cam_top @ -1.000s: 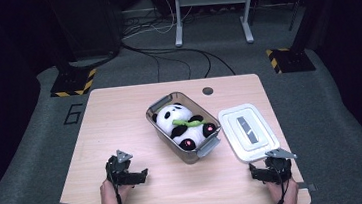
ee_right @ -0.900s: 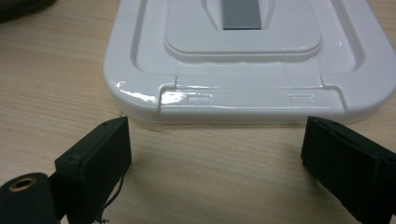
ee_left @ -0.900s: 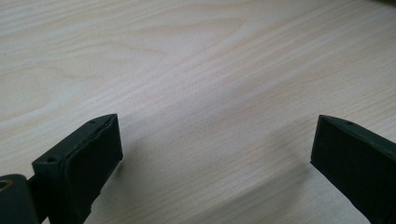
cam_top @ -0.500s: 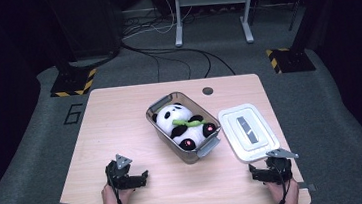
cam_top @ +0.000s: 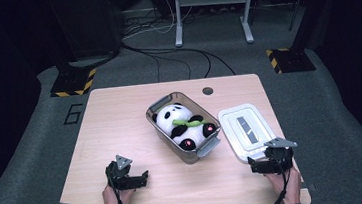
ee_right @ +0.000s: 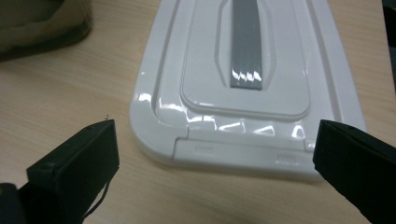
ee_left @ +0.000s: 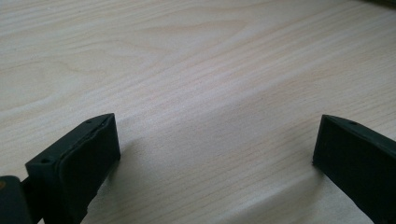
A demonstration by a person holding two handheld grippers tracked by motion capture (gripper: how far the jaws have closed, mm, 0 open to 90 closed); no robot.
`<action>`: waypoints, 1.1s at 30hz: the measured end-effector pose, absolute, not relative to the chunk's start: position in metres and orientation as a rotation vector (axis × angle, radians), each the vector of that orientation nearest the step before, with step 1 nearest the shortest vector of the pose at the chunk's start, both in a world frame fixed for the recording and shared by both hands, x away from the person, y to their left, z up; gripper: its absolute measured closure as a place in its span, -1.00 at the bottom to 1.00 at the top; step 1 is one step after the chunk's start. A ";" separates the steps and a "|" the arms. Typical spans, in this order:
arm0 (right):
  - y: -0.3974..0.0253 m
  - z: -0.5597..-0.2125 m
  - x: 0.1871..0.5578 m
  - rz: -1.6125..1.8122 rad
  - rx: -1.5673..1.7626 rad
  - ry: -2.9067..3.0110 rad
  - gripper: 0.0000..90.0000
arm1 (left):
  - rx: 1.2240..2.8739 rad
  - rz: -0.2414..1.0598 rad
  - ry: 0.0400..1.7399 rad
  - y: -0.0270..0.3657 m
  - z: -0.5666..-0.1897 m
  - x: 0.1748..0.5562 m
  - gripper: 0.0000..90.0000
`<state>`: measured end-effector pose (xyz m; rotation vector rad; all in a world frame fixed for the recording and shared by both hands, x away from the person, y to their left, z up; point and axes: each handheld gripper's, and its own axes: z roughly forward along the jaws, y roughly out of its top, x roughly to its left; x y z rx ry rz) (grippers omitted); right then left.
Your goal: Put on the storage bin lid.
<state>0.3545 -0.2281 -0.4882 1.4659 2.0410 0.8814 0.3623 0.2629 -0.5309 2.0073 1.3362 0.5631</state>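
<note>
A clear plastic box (cam_top: 156, 115) with grey end handles stands mid-table with a panda plush (cam_top: 181, 124) lying in it, a green piece across its belly. A white lid (cam_top: 248, 131) with a grey strip lies flat just right of the box; in the right gripper view the lid (ee_right: 243, 79) sits just beyond the jaws. My right gripper (cam_top: 266, 166) rests near the front right edge, open, empty (ee_right: 215, 163). My left gripper (cam_top: 128, 179) rests at the front left, open over bare wood (ee_left: 215, 154).
The wooden table (cam_top: 115, 118) has a round cable hole (cam_top: 207, 91) at its back edge. Grey floor surrounds it, with cables, stand bases with yellow-black tape (cam_top: 72, 84) and a metal frame behind. A corner of the box (ee_right: 42, 23) shows top left in the right gripper view.
Both grippers have slid slightly toward the front edge of the table. The box, panda and lid have not moved.
</note>
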 end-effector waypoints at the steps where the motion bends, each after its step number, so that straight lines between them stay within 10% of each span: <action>1: -0.229 -0.486 0.358 0.881 1.451 2.045 -1.00 | 2.007 0.563 1.335 0.263 -0.531 0.362 -0.99; 27: -0.226 -0.493 0.444 0.842 1.485 2.094 -0.99 | 2.027 0.558 1.318 0.263 -0.530 0.362 -0.99; 33: -0.218 -0.498 0.456 0.794 1.476 2.093 -0.58 | 2.027 0.558 1.318 0.263 -0.530 0.362 -0.99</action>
